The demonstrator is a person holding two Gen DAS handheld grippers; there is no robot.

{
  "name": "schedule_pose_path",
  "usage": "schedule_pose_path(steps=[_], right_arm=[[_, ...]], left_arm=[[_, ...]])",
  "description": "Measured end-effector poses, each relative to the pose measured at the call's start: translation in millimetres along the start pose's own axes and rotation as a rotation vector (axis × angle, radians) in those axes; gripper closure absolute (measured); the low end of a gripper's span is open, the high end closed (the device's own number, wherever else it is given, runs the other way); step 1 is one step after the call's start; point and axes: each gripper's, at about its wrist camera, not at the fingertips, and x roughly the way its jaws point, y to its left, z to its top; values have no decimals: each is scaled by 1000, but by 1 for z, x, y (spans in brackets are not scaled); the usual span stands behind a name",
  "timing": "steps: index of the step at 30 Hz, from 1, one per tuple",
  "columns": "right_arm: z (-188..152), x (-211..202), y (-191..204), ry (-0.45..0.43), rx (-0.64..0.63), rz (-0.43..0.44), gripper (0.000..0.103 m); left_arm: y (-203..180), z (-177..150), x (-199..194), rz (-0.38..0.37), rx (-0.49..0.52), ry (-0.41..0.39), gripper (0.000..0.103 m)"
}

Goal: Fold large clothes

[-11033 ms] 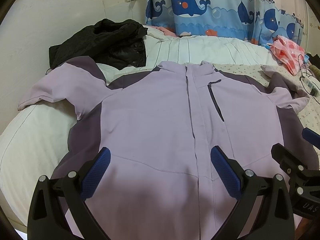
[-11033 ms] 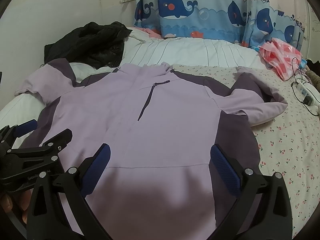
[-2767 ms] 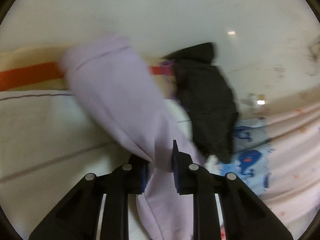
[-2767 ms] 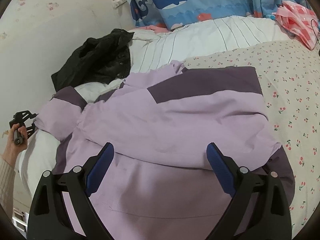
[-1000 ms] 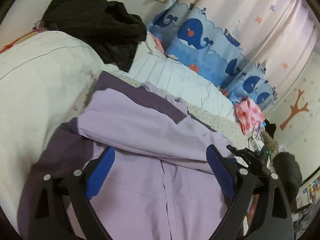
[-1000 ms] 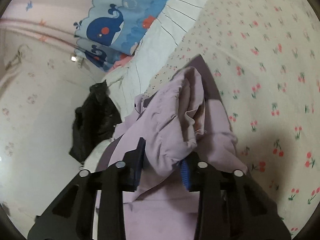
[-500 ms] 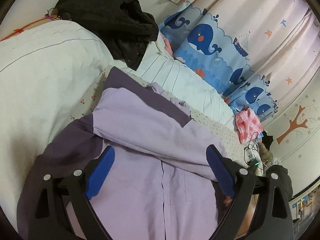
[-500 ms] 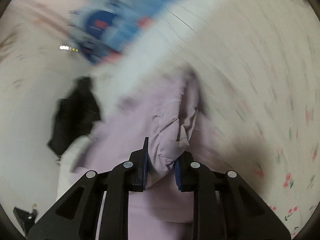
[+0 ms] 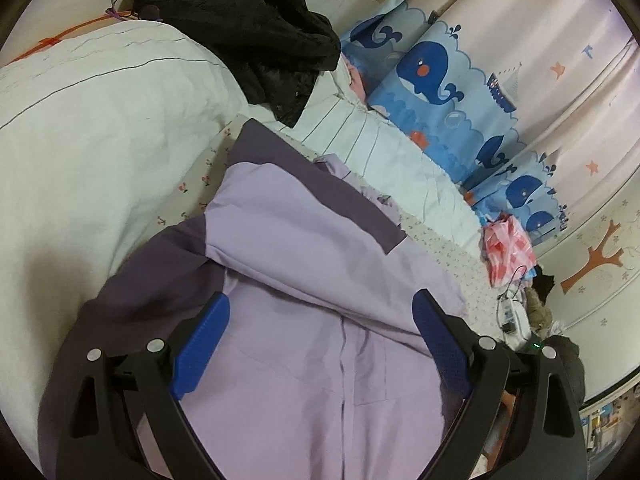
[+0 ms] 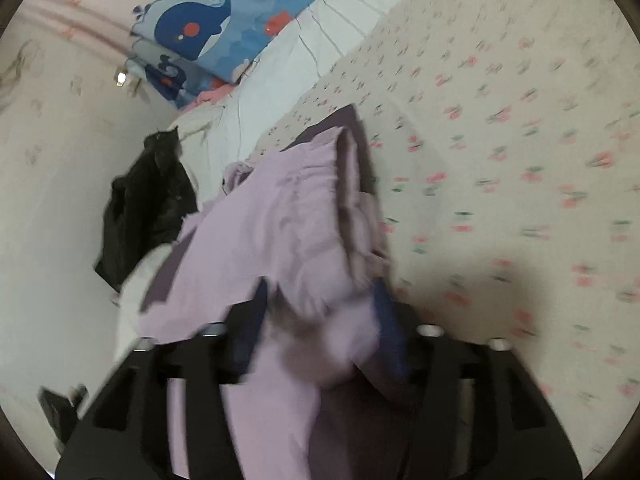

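Right gripper: jaws had just been opening, half apart, a bunched sleeve fold of the lilac jacket loose between them. Left gripper: wide, empty, hovering over the jacket's hem end. Jacket lay on the bed, long axis running away from both grippers toward the collar; left nearer the body.

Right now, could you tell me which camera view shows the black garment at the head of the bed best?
The left wrist view: the black garment lies sharp and large across the white quilt. In the right wrist view it is a small, blurred dark heap beside the lilac jacket.
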Motion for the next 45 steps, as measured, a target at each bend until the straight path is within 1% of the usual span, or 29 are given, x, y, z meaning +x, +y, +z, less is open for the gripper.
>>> schedule_pose_path(steps=[2, 3, 6, 8, 9, 11, 13, 16, 17, 19, 21, 22, 25, 28, 30, 32, 34, 36, 37, 38, 39, 40, 41, 42, 43, 44, 45], right_arm=[[-10, -25, -9, -5, -18, 3, 36], [-17, -38, -15, 0, -25, -2, 33], [-39, -67, -33, 42, -40, -31, 29], [-54, -75, -43, 104, -43, -56, 29], [-66, -78, -49, 158, -42, -68, 29], [-84, -81, -56, 233, -41, -68, 29], [-105, -85, -58, 304, -37, -58, 29], [-134, -92, -59, 380, -35, -7, 29], [-141, -94, -59, 400, -34, 5, 29], [-158, -101, -58, 431, -39, 27, 29], [-173, -110, -56, 450, -50, 33, 28], [-180, -114, -55, 462, -59, 36, 27], [-198, -128, -46, 509, -116, 21, 25], [-210, -140, -40, 537, -138, 36, 25], [-220, -142, -33, 573, -162, 38, 24], [-231, -142, -27, 603, -207, 17, 23], [-240, -145, -24, 615, -249, -10, 23], [-244, -150, -22, 590, -269, -18, 24], [-245, -154, -21, 564, -267, -3, 26], [-245, -155, -19, 541, -257, 18, 41], [-244, -162, -22, 509, -234, 46, 67], [-242, -168, -23, 475, -213, 79, 77], [-240, -172, -20, 444, -195, 127, 81], [-237, -179, -17, 407, -186, 176, 85], [-234, -185, -12, 369, -181, 226, 86], [-227, -192, -5, 322, -179, 289, 87], [-222, -200, 1, 284, -180, 329, 88]], left_arm=[[4, 0, 1, 9, -12, 6, 14], [5, 1, 1, 11, -15, 7, 14], [8, 2, 0, 27, -10, 4, 14], [12, 4, -5, 42, 0, -6, 14], [15, 6, -7, 48, 5, -13, 14], [22, 8, -16, 61, 32, -23, 14], [31, 6, -24, 58, 73, -13, 14], [50, -2, -41, 38, 129, 69, 14], [58, -7, -53, 36, 142, 92, 14], [75, -22, -82, 20, 144, 99, 14], [90, -42, -107, -3, 149, 113, 8], [99, -54, -118, 1, 155, 129, 8], [124, -93, -138, 60, 181, 199, 8], [150, -122, -150, 64, 137, 244, 8], [164, -139, -150, 70, 110, 285, 8], [173, -153, -140, 83, 98, 355, 8], [174, -160, -130, 136, 107, 413, 8], [176, -167, -113, 181, 101, 500, 8], [175, -172, -103, 196, 110, 539, 8], [173, -177, -93, 208, 124, 579, 8], [169, -181, -86, 224, 142, 620, 10], [162, -185, -80, 230, 171, 644, 15], [150, -189, -79, 216, 231, 652, 32], [141, -193, -80, 205, 260, 657, 56], [134, -194, -83, 206, 275, 648, 65], [127, -192, -90, 193, 279, 620, 78], [121, -186, -99, 164, 264, 588, 82]])
